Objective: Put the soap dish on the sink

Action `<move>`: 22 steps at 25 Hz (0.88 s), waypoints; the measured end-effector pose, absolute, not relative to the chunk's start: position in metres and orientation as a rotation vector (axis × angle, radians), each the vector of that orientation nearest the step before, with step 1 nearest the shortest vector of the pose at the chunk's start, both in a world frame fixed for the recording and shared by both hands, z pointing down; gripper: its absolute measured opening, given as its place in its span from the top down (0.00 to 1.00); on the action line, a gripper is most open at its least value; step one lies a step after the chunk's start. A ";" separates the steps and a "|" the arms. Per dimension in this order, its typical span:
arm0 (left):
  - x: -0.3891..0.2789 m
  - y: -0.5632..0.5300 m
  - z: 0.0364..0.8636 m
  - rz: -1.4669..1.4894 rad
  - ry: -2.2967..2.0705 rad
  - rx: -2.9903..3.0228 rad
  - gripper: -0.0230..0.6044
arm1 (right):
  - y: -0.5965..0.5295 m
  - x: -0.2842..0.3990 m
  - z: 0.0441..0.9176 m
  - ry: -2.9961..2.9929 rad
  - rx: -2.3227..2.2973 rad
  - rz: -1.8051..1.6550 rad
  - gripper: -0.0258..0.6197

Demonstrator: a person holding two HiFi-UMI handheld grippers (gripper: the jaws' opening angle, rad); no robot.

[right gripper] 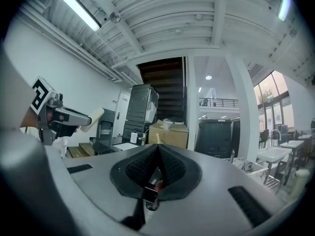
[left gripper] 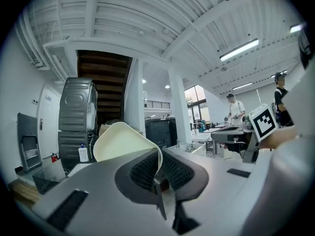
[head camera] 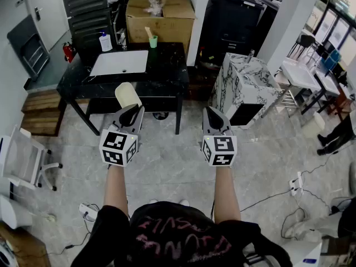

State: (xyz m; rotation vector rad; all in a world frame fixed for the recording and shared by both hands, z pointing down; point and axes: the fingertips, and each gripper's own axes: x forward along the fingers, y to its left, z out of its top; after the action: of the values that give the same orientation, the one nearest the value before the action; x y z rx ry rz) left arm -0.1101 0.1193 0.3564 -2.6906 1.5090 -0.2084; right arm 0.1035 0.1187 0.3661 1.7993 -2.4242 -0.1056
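Note:
A cream soap dish is held by its edge in my left gripper, whose jaws are shut on it. The dish hangs in the air in front of a black table, short of the white sink set in the table top. My right gripper is shut with nothing between its jaws, to the right of the left one at about the same height. In the right gripper view the left gripper shows at far left with the dish.
On the table stand a soap dispenser bottle and a green cup. A cardboard box stands behind it. A marble cabinet is to the right, a white chair at left, and cables lie on the floor.

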 end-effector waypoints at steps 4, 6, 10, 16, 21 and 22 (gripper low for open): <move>-0.114 0.117 0.358 -0.205 1.513 -2.692 0.91 | 0.117 0.100 0.367 -2.433 1.802 -0.100 0.94; -0.116 0.118 0.359 -0.204 1.515 -2.693 0.91 | 0.118 0.100 0.367 -2.431 1.808 -0.099 0.94; -0.117 0.120 0.361 -0.207 1.513 -2.701 0.91 | 0.119 0.098 0.368 -2.420 1.811 -0.106 0.94; -0.128 0.122 0.366 -0.205 1.523 -2.709 0.91 | 0.121 0.084 0.371 -2.439 1.789 -0.114 0.94; -0.145 0.124 0.366 -0.194 1.521 -2.712 0.91 | 0.123 0.066 0.367 -2.450 1.793 -0.125 0.94; -0.148 0.125 0.367 -0.189 1.519 -2.713 0.91 | 0.124 0.063 0.368 -2.450 1.795 -0.128 0.94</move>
State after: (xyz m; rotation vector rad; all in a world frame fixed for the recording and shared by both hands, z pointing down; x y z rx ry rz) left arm -0.1484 0.1255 0.3666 -2.7126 1.5191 -0.1892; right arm 0.0630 0.1243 0.3680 1.7953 -2.4498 -0.1280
